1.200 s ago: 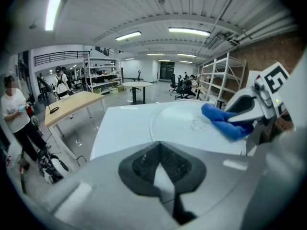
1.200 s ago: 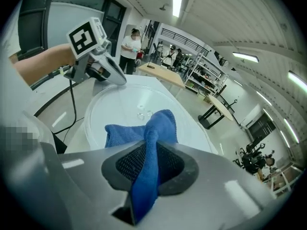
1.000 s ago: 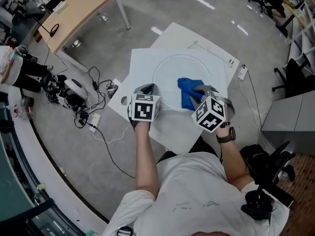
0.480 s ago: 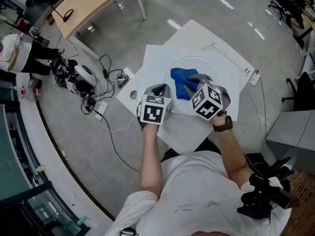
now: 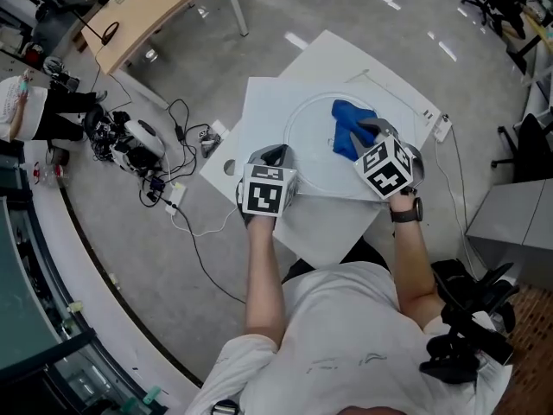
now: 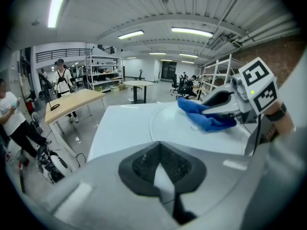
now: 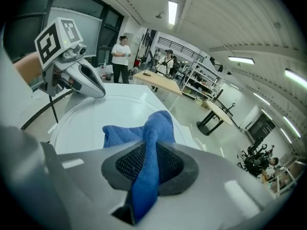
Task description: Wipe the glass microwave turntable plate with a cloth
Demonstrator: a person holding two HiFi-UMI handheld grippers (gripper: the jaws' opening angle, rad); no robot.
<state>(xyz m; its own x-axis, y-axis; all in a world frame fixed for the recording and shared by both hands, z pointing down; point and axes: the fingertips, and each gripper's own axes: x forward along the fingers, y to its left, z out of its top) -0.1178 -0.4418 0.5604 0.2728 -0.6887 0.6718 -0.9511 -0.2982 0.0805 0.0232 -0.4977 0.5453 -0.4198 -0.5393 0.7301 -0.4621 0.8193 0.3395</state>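
Swept rightward since a second ago, the crumpled blue microfibre cloth (image 5: 348, 121) now rests on the far right part of the round clear glass turntable plate (image 5: 309, 150), which lies flat on the white desk (image 5: 259, 111). The right hand-held gripper (image 5: 370, 137) is clenched on the cloth. The left hand-held gripper (image 5: 272, 154) sits at the plate's near-left rim, jaws drawn together with nothing plainly between them. Wiping looks midway; the next stroke probably calls for dragging the cloth back across the near side, pressed flat.

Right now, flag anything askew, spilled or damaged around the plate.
Nothing looks spilled or broken. Only the white boards under the glass plate lie askew, overlapping at different angles. The blue cloth, clamped in the right gripper, rests on the plate.
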